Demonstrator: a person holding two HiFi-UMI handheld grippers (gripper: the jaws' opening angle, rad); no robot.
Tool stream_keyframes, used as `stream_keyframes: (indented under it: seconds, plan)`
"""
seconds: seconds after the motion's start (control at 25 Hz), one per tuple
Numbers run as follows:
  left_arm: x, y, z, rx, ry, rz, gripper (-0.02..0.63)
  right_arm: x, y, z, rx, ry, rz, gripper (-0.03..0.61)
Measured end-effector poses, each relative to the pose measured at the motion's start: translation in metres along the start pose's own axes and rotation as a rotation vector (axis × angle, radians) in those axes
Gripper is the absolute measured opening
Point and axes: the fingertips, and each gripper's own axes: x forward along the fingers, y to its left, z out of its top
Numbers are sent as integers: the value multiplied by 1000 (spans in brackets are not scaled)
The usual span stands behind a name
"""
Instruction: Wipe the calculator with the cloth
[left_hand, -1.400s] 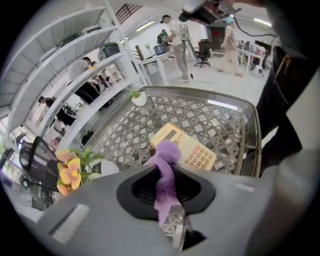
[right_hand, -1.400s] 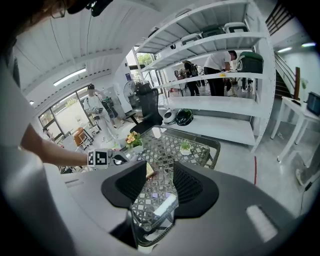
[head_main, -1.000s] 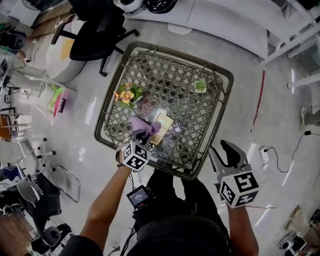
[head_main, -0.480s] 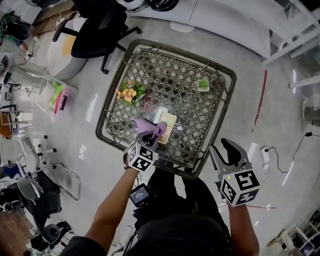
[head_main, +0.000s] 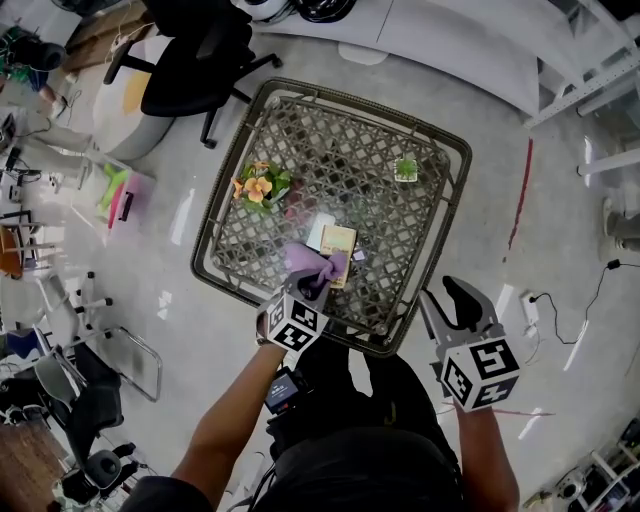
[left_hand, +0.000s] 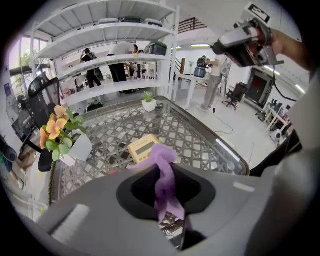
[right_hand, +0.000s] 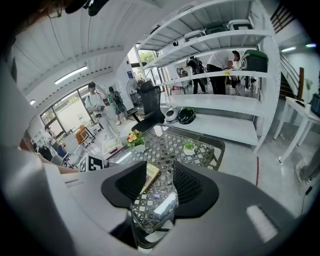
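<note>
Cloth (left_hand: 163, 172), purple, hangs pinched between the jaws of the left gripper (left_hand: 165, 192), which are closed tight on it. A bunched end sticks out past the tips and a loose tail drops below them. In the head view, that gripper points steeply down over the near part of the lattice table (head_main: 452, 205). The calculator (head_main: 337, 241) lies flat on the tabletop just beyond its tips, slightly to the right. The bunched end of the cloth overlaps the calculator's near left corner from above, though whether it actually touches the case is hard to tell from this angle. The right gripper (head_main: 455, 303) is held off the table's near right corner, well apart from the calculator. Its jaws stand wide with nothing between them, and through the gap its own view shows only the tabletop and the calculator farther off.
</note>
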Motion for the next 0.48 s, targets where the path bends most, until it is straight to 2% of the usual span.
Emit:
stream_keyframes:
  seconds: [0.2,0.48]
  plan:
    - [6,-21,1,127,25,-27,112,0,2,-1,-3,2,4,166]
    - [16,-57,13,252,13,-113,112,-1,2,-2,-4,3,5,166]
